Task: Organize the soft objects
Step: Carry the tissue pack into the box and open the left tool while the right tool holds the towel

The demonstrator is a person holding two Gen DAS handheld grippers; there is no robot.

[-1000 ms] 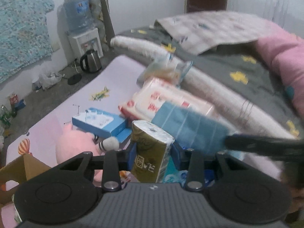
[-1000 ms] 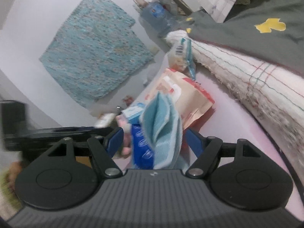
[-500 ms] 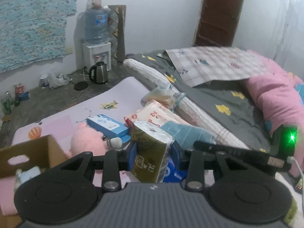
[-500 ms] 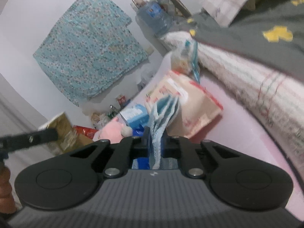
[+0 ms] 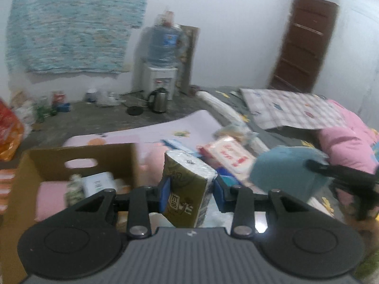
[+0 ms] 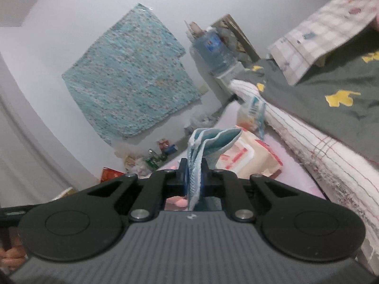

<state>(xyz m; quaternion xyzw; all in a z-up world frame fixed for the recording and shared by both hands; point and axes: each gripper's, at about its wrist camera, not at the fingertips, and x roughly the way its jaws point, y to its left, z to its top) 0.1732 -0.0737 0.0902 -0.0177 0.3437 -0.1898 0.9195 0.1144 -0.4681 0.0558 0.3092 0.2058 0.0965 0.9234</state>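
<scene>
Pinching a tissue pack (image 5: pixel 189 189), left gripper (image 5: pixel 190 190) tilted down (right gripper (image 6: pixel 193 177) clamping a blue cloth (image 6: pixel 208 142)).

Tissue pack (image 5: pixel 187 187), olive-gold wrapper: large Chinese characters on its front face, lower part; first two look like 水品, the third unclear. Red-and-white packet (image 5: pixel 231 157): red print, blurred, unreadable. Water bottle (image 5: pixel 165 45) label: blue and red, illegible. Blue-striped bag (image 6: pixel 254 108): print too small to read.
</scene>
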